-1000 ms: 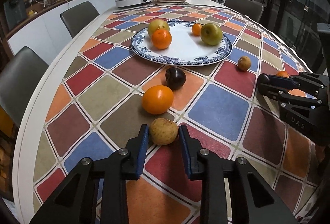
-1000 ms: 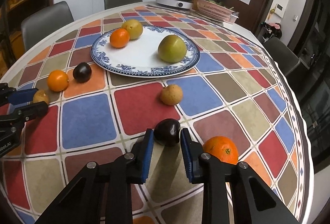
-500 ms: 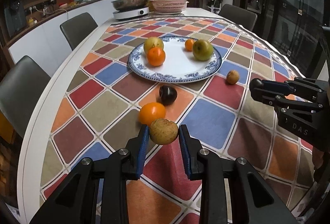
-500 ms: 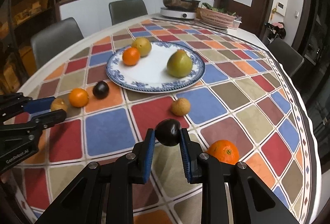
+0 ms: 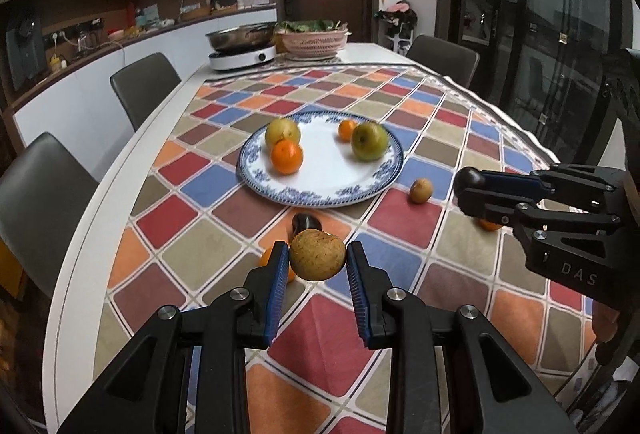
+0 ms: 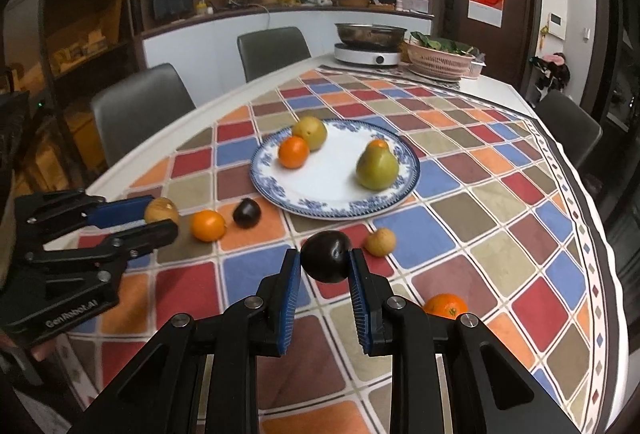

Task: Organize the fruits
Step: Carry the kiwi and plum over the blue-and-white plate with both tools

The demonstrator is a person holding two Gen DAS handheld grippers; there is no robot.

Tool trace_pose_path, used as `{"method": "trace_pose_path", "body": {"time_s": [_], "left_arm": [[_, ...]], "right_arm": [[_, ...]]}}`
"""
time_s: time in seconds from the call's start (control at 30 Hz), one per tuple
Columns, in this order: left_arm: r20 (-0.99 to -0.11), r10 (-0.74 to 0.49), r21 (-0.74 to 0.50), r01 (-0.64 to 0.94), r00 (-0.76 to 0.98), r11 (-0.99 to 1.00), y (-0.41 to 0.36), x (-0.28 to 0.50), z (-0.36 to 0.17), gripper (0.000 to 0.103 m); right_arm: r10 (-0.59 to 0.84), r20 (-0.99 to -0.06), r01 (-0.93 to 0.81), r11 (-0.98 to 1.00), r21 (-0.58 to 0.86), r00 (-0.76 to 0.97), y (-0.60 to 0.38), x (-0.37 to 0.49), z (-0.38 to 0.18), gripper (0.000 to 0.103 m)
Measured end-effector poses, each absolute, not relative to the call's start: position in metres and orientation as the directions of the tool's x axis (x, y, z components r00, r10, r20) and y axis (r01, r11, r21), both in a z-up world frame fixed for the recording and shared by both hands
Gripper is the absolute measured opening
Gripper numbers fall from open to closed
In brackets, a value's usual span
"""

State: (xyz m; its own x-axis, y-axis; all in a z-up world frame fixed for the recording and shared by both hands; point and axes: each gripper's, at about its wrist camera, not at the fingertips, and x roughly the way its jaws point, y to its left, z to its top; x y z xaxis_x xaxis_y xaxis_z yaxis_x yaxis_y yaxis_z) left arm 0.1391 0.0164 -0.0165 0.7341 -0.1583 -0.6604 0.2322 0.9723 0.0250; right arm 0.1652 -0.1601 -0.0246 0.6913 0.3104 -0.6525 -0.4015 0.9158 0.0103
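My left gripper (image 5: pixel 317 262) is shut on a tan round fruit (image 5: pixel 317 254) and holds it above the table; it also shows in the right wrist view (image 6: pixel 160 212). My right gripper (image 6: pixel 325 268) is shut on a dark plum (image 6: pixel 326 256), lifted off the cloth. The blue-rimmed white plate (image 5: pixel 328 190) (image 6: pixel 316 204) holds a yellow-green fruit (image 5: pixel 282 132), an orange (image 5: pixel 286 156), a small orange (image 5: pixel 346 130) and a green pear-like fruit (image 6: pixel 377 167). On the cloth lie an orange (image 6: pixel 207 225), a second plum (image 6: pixel 247 212), a small tan fruit (image 6: pixel 380 241) and another orange (image 6: pixel 445 306).
The table has a chequered cloth (image 6: pixel 480 218). A cooker with a steel pan (image 6: pixel 368 46) and a pink basket of greens (image 6: pixel 440 60) stand at the far end. Grey chairs (image 6: pixel 136 114) line the left side and the far right.
Both grippers have risen from the table, each carrying its fruit, and now look more level across the table towards the plate.
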Motion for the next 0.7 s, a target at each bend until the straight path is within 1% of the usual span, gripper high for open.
{"method": "trace_pose_path", "body": {"time_s": [0.33,0.7], "left_arm": [[-0.633,-0.216,-0.003,0.277,0.743,0.961,0.011,0.156,0.007,0.03],[-0.602,-0.249,0.003,0.314,0.758,0.949,0.006,0.193,0.029,0.03]], "right_arm": [[0.383,-0.625,-0.424,0.901,0.091,0.68,-0.162,0.176,-0.002,0.026],[0.402,-0.613,-0.438,0.894,0.1,0.681,-0.162,0.212,0.019,0.026]]}}
